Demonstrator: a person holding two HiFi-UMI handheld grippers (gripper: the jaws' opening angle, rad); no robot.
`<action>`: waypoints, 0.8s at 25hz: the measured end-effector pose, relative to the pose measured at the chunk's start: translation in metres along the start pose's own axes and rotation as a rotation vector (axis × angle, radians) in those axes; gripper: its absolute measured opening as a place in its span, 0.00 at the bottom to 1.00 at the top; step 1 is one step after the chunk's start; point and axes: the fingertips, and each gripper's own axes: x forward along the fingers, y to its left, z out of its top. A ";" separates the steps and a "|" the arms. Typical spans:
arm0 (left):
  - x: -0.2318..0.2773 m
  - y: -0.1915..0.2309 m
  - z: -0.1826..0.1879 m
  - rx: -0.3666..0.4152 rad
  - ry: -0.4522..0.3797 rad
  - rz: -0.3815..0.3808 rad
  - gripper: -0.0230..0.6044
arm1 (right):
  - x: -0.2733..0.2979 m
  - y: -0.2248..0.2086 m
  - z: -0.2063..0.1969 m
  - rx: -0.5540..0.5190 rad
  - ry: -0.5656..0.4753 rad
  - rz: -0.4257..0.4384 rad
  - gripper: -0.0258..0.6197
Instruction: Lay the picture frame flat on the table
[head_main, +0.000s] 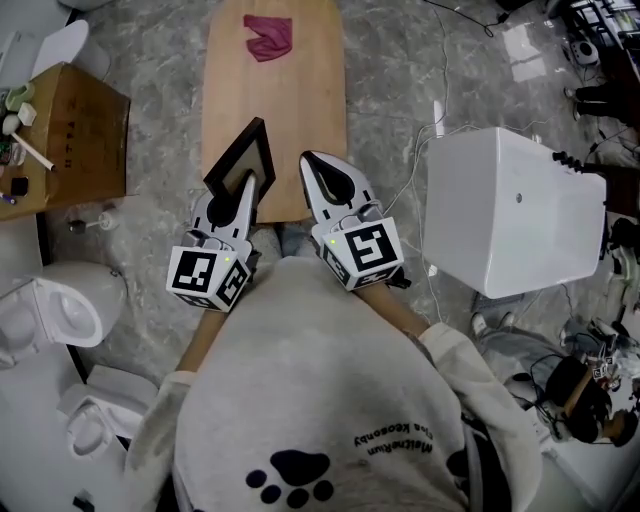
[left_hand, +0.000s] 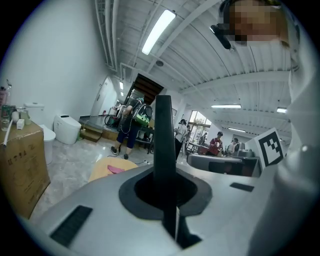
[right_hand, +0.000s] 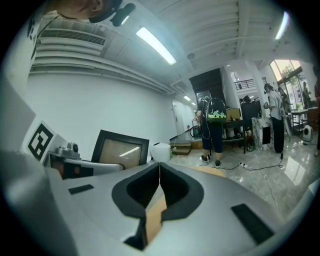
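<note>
At the near end of the wooden table (head_main: 290, 110), left gripper (head_main: 240, 200) clamped on an edge of the black picture frame (head_main: 238, 160), frame stood tilted, right gripper (head_main: 316, 168) just right, jaws together, empty, pink cloth (head_main: 268, 37) far.

The left gripper (head_main: 245, 186) is clamping the picture frame's (head_main: 240, 150) edge between its jaws while the right gripper (head_main: 318, 170), just beside it, is pointing forward, jaws together and empty.

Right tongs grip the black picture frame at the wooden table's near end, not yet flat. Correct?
No: the left tongs grip the picture frame, its edge clamped between them in the left gripper view. The right tongs are shut and empty.
</note>
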 end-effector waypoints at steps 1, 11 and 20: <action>0.001 0.002 0.000 -0.005 0.008 -0.009 0.06 | 0.003 0.002 -0.001 -0.009 0.004 -0.001 0.06; 0.015 0.017 -0.012 -0.024 0.052 -0.097 0.06 | 0.021 0.007 -0.023 0.016 0.037 0.032 0.06; 0.033 0.030 -0.034 -0.074 0.078 -0.144 0.06 | 0.043 -0.005 -0.049 0.048 0.075 0.061 0.06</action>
